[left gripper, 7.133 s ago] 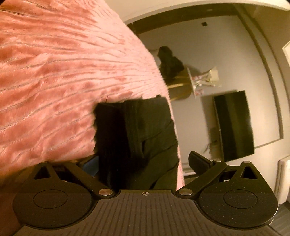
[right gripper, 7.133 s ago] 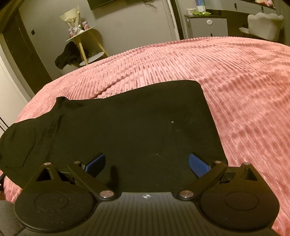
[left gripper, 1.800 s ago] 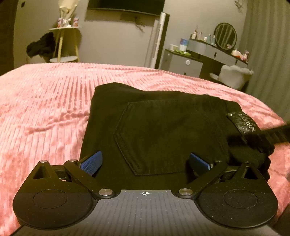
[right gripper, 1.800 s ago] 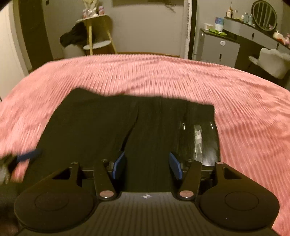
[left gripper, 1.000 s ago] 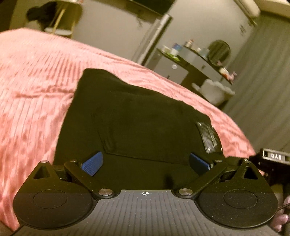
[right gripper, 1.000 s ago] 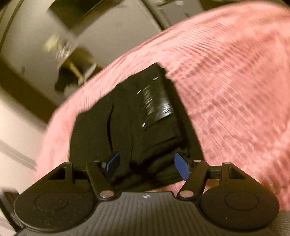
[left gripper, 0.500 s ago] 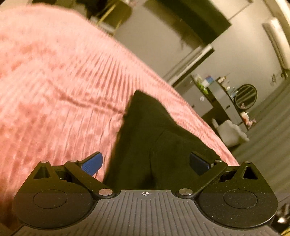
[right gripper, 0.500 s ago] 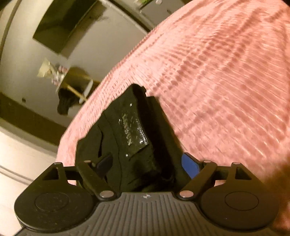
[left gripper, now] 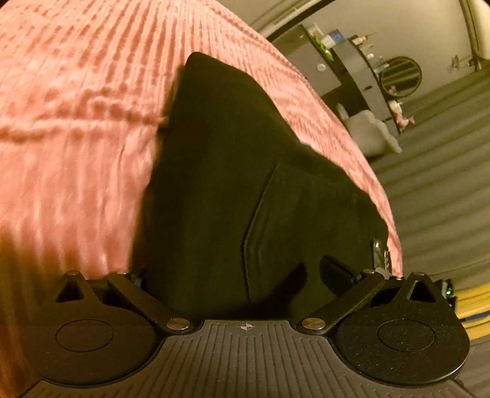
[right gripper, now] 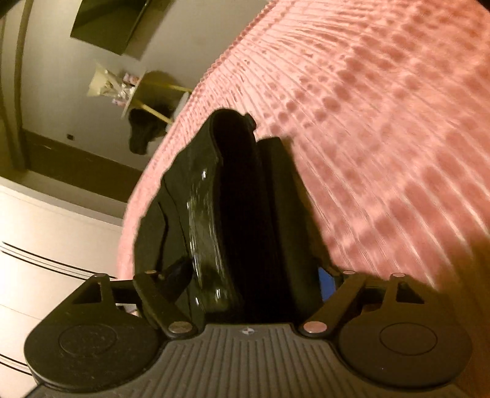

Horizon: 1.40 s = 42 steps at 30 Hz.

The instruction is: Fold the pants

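The folded black pants (left gripper: 220,171) lie on the pink ribbed bedspread (left gripper: 76,101). A back pocket seam shows in the left wrist view. My left gripper (left gripper: 235,278) is open, its jaws spread on either side of the near edge of the stack, with the left finger partly hidden. In the right wrist view the pants (right gripper: 239,196) are seen edge-on, with a shiny leather patch (right gripper: 202,211) at the waistband. My right gripper (right gripper: 248,275) is open, its jaws straddling the thick folded end.
A dresser with a round mirror (left gripper: 398,73) and a white chair (left gripper: 370,131) stand beyond the bed. A side table with dark clothing (right gripper: 147,128) and a wall television (right gripper: 107,21) stand at the far wall. The bedspread (right gripper: 382,122) spreads wide around the pants.
Both grippers have rolled sideways and moved in closer, so the folded stack now sits between each pair of jaws. The right jaws have opened wider than one second ago.
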{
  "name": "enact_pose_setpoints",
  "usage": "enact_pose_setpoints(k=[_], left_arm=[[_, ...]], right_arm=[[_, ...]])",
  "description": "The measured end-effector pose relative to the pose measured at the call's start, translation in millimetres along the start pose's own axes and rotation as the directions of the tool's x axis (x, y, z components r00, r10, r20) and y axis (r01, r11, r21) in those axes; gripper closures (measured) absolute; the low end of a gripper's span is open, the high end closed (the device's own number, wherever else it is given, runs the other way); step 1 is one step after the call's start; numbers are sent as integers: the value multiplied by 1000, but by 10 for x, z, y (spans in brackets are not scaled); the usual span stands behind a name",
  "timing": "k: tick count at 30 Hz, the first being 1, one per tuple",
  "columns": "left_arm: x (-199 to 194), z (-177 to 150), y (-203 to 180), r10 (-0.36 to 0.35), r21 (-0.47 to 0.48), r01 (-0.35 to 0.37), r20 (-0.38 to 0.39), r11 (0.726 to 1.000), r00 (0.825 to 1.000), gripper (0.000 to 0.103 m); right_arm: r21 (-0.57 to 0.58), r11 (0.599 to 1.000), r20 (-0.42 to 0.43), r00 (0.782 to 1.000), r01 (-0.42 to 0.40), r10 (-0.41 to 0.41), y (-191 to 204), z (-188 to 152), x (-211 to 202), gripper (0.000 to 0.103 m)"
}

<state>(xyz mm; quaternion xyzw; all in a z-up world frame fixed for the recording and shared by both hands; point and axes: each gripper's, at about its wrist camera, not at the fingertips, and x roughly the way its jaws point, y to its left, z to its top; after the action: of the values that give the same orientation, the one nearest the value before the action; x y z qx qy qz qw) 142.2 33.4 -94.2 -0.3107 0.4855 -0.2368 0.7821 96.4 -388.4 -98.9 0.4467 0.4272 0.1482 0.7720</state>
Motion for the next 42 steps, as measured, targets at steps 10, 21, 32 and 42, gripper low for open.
enact_pose_setpoints(k=[10, 21, 32, 42], left_arm=[[41, -35, -209, -1, 14, -1, 140, 1000, 990, 0], [-231, 264, -809, -46, 115, 17, 257, 993, 965, 4], [-309, 440, -963, 232, 83, -279, 359, 957, 904, 1], [-211, -176, -756, 335, 46, -359, 269, 932, 903, 1]], right_arm=[[-192, 979, -16, 997, 66, -70, 441, 15, 195, 45], [-241, 970, 78, 997, 7, 13, 972, 218, -30, 65], [-211, 958, 334, 935, 194, -116, 1218, 551, -522, 25], [-37, 988, 178, 974, 152, -144, 534, -110, -272, 25]])
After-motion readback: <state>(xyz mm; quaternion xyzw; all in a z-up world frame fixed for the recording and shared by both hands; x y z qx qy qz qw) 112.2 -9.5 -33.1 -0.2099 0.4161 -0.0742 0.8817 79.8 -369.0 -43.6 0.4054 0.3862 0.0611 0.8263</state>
